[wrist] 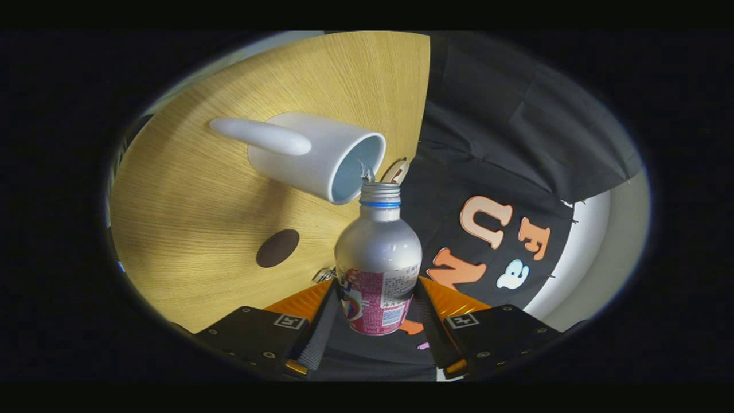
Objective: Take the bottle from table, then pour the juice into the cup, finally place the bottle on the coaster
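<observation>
Jaws are pinching the bottle [378,269] low on its label, tipping its open mouth at the cup [321,155] rim on the desk [189,229]. Pouring step is underway. Next move is likely calling for righting it, then carrying it to the coaster [277,248].

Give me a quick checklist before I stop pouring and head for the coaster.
1. Grip: gripper fingers press both sides of the bottle: ok.
2. Bottle open, no cap on its mouth: ok.
3. Mouth at the cup rim: ok.
4. Juice reaching the cup: cannot tell.
5. Coaster bare on the table: ok.
6. Bottle emptied: cannot tell.
</observation>
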`<action>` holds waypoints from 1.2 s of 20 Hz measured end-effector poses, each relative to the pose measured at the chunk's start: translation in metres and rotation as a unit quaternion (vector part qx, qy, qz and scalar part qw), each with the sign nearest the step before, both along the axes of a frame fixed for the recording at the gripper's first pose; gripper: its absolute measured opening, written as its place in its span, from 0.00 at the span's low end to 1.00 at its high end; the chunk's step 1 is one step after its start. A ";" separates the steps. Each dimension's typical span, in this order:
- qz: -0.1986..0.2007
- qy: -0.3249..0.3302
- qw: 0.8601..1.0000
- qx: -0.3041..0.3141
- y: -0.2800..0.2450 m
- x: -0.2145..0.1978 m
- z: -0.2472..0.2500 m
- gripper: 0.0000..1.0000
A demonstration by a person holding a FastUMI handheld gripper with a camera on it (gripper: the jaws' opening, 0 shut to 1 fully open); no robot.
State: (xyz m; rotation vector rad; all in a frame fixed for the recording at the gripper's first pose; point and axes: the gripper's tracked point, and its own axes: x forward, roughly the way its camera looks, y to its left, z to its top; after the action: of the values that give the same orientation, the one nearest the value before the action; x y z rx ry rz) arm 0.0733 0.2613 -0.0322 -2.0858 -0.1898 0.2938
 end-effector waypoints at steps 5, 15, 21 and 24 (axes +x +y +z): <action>-0.004 0.002 1.000 -0.026 -0.001 -0.002 0.001 0.73; -0.015 -0.002 0.997 -0.070 -0.006 0.000 0.006 0.73; -0.014 -0.003 0.996 -0.093 -0.003 0.000 0.010 0.73; -0.016 -0.001 0.994 -0.108 -0.003 0.000 0.010 0.73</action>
State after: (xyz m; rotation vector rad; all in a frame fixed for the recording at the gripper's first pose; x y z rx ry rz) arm 0.0730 0.2585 -0.0219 -2.3001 -0.1309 0.3041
